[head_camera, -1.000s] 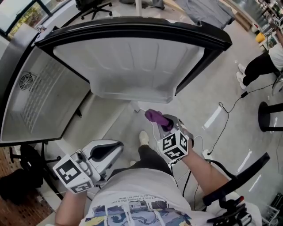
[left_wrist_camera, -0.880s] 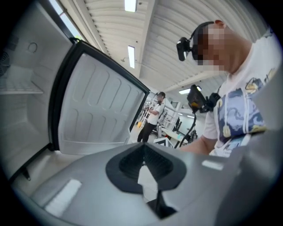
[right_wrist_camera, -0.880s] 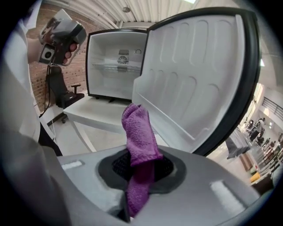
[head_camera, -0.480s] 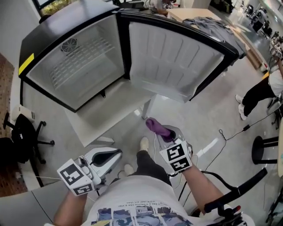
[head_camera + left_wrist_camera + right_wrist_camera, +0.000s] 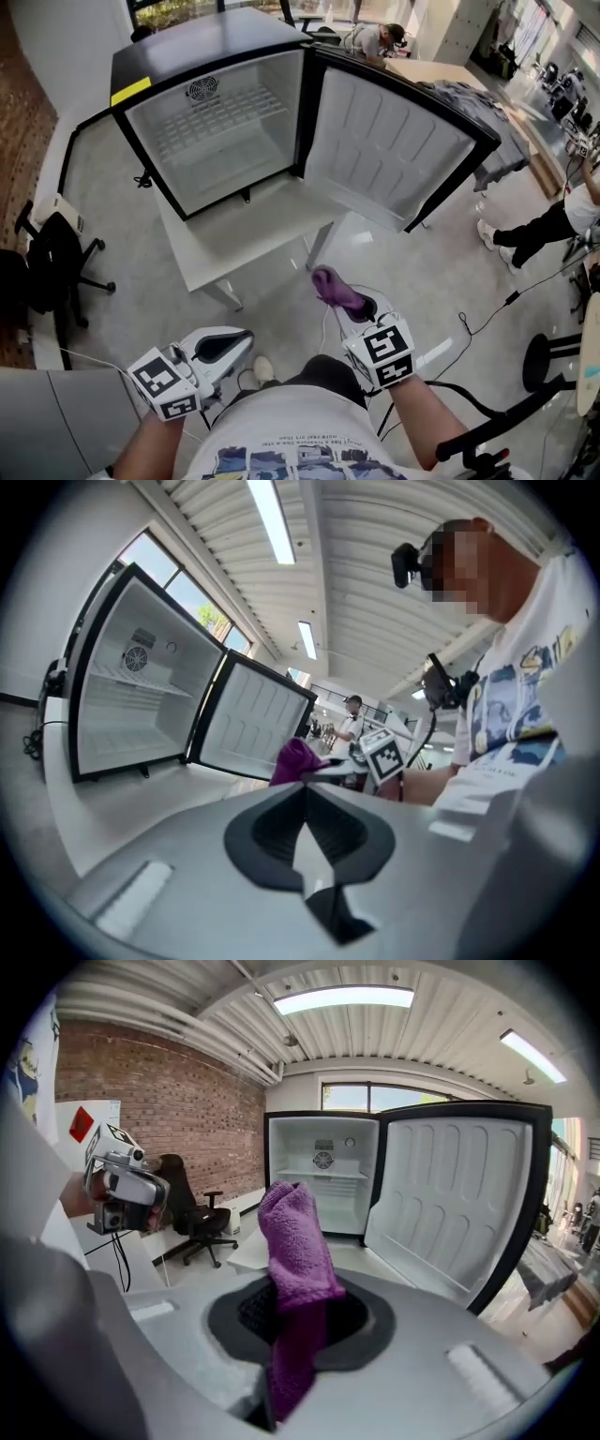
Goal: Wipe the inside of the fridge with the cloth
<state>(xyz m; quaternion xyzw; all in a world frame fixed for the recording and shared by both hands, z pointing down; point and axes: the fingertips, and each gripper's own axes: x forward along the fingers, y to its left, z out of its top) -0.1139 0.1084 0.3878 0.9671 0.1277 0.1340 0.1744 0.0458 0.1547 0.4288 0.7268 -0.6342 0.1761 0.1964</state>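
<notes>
The fridge (image 5: 220, 131) stands toward the far edge of a white surface (image 5: 253, 239). Its door (image 5: 394, 155) is swung wide past the surface's right edge, so the white interior and its wire shelf (image 5: 220, 112) lie open to view. No wiping is under way: both tongs hang low in front of the person, well apart from the surface's near edge.

The right tongs (image 5: 349, 302) are clamped shut on the purple cloth (image 5: 330, 281). The right gripper view shows a thick folded wad standing out beyond the tips and a looser tail drooping below. The left tongs (image 5: 242, 337) are closed with nothing between them — the left gripper view shows the two halves meeting on bare air.

My reading is that the approach comes next: carry the cloth over the near edge and into the cabinet. Several things could spoil it:

- The grip takes the cloth partway along, so a hard drag against a wall could pull it out of the tongs. It could also roll the wad over and leave hard tips scraping the liner.
- The wire shelf is a likely snag for the nubby fabric, and the hanging tail may catch on the shelf's front rail.
- The door stands free — a knock from the right arm could swing it inward on the work.
- A cable (image 5: 497, 305) lies on the floor to the person's right, a trip risk on stepping forward.
</notes>
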